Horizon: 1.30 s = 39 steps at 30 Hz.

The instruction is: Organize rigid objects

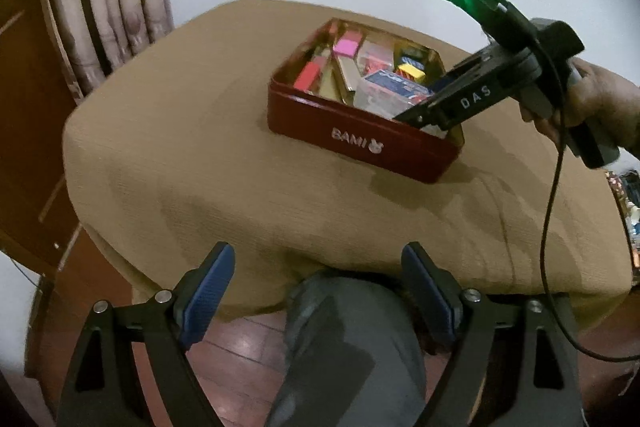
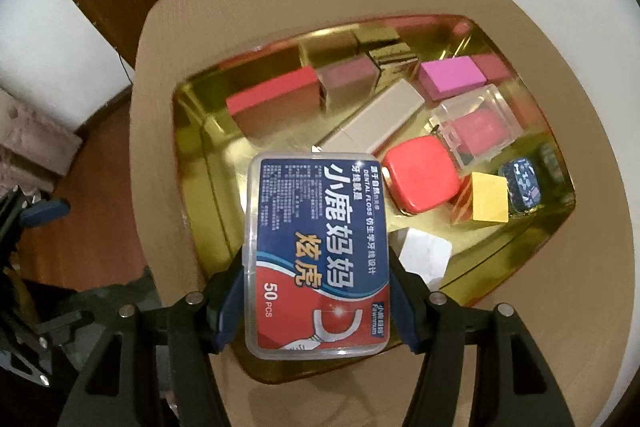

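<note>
The right gripper pinches a clear plastic dental-floss box with a blue-red label above the nearly full red tin; the tan-clothed tabletop looks cleared. The left gripper is spread, holding nothing.

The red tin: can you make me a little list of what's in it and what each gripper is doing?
container: red tin with gold inside, on a tan tablecloth
inside: pink block, red rounded case, yellow block, clear box
right gripper: holds dental floss box above the tin
left gripper: open, empty, away from tin
</note>
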### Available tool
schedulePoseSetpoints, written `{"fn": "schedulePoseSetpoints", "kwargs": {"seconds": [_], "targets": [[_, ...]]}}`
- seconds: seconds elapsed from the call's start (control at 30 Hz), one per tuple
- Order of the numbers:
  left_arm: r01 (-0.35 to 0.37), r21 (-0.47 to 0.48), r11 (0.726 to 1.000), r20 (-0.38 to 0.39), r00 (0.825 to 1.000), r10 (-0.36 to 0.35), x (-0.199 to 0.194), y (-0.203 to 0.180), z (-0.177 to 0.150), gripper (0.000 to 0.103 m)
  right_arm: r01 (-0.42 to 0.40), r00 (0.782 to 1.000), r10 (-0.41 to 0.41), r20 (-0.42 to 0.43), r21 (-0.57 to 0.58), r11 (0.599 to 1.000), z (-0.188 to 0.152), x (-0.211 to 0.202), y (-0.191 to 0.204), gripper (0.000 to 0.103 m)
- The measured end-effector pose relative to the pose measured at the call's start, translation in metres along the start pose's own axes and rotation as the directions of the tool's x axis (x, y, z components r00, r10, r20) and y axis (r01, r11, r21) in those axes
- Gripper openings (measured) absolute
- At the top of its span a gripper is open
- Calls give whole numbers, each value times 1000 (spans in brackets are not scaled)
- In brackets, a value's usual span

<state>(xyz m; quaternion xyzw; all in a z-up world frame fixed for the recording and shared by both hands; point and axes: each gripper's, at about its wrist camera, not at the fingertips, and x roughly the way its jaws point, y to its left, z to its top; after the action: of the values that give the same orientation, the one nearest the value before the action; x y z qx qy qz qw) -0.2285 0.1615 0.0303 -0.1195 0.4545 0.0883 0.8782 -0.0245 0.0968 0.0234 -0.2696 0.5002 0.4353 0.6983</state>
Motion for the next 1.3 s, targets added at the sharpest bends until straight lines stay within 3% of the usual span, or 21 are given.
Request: {"fn": "schedulePoseSetpoints", "kwargs": {"seconds": [0.2,0.3,0.37,0.4,0.5,0.6,0.63,0.7,0.77,0.8,0.9,0.97,1.0,1.07,1.1,1.2,1.3], "targets": [[15,-18,1000,-12,1000,-15,1,-1,-1,83,-6,997,-5,-80,-143,990,8,16,2,64],[8,-3,1000,-10,1000,-8,2,-5,-2,83,-20,999,13,-47,-162,987,9,12,3,64],[8,9,1000,-11,1000,-8,2,-5,-3,83,23,999,-28,-33,-162,987,9,11,2,65],[9,13,1000,-13,1000,-9,2,-4,-3,83,43,999,-45,-7,-157,987,7,9,1,65],[5,12,1000,-11,1000,-4,3,-4,-3,83,-3,995,11,104,-79,997,-4,-13,-6,65],[2,4,1000,2,1000,-2,1,-1,-2,83,27,968,-32,251,21,999,-20,-40,-13,65],[0,3,1000,6,1000,0,0,0,0,83,23,947,-45,319,72,997,-30,-52,-13,65],[-16,3,1000,32,999,16,-4,4,4,83,86,899,-160,408,194,977,-46,-73,-6,65],[-20,2,1000,78,997,20,-13,9,9,83,183,814,-324,482,316,931,-66,-93,13,65],[-20,5,1000,91,996,20,-15,10,11,83,215,744,-409,528,391,895,-81,-105,28,65],[-20,33,999,140,990,15,-23,13,20,83,283,630,-561,538,514,810,-93,-118,56,68],[-26,62,998,164,986,15,-24,13,25,83,378,535,-692,485,596,709,-95,-124,79,70],[-31,77,997,177,984,17,-25,13,27,83,437,457,-777,433,651,620,-96,-126,94,73],[-42,99,994,204,979,21,-26,12,30,83,476,361,-837,411,691,544,-100,-126,114,79],[-44,109,993,210,978,20,-25,11,32,84,467,336,-837,432,695,547,-103,-129,126,79],[-46,129,991,233,972,15,-25,12,37,85,418,351,-812,465,699,581,-104,-139,142,79],[-55,144,988,250,968,17,-25,12,40,85,400,332,-830,448,730,554,-109,-148,145,79]]}}
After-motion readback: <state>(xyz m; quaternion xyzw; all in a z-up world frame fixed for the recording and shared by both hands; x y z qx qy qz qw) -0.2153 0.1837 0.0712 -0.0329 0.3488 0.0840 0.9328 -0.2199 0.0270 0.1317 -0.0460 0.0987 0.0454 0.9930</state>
